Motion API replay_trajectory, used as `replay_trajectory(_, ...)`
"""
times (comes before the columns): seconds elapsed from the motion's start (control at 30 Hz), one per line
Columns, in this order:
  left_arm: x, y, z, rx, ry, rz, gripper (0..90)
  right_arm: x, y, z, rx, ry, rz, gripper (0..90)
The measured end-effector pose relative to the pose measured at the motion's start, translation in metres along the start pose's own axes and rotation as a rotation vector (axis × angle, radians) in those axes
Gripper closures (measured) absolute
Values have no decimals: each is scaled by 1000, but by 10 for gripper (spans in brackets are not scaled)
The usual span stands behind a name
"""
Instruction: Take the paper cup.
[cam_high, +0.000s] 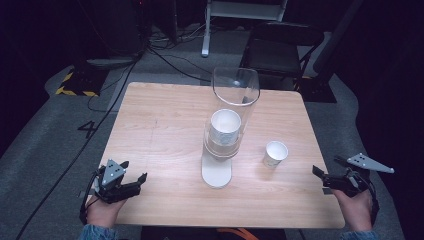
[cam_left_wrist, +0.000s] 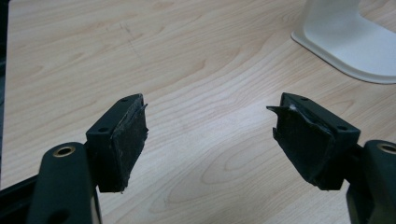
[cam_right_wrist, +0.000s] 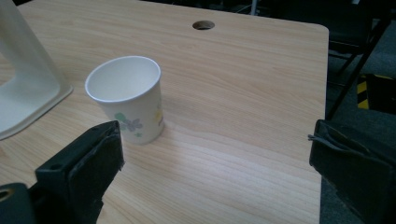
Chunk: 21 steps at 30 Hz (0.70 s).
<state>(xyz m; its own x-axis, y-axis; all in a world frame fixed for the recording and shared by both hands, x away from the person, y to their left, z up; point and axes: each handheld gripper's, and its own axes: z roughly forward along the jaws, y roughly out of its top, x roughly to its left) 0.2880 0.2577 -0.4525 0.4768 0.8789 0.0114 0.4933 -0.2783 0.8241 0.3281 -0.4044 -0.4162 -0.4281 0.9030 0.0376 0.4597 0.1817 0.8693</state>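
Dark room, pale wooden table (cam_high: 165, 130) mid-frame. My left gripper (cam_high: 131, 183) sits lower left, jaws spread, empty. My right gripper (cam_high: 320, 175) at lower right, also spread, near the paper cup (cam_high: 275, 153). The clear dispenser (cam_high: 231, 115) blurs its stacked cups.

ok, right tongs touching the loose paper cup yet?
Apart. The right gripper view shows the right tongs open, with bare table between the tips and the paper cup.
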Motion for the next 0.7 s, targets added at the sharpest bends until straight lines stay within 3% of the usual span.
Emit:
replay_trajectory(0.13,6,-5,4,9,-24,-45,239,-4,-4,5,12,-20,1,34)
replay_trajectory(0.33,10,-9,7,50,-3,-70,240,-10,-9,7,15,-45,28,74)
replay_trajectory(0.43,12,-10,7,49,1,-79,242,-11,-10,8,24,-81,48,102)
replay_trajectory(0.53,11,-9,6,43,-1,-77,242,-12,-11,10,29,-73,68,124)
replay_trajectory(0.7,9,-8,10,49,-10,-67,241,-6,-12,15,39,-55,45,131)
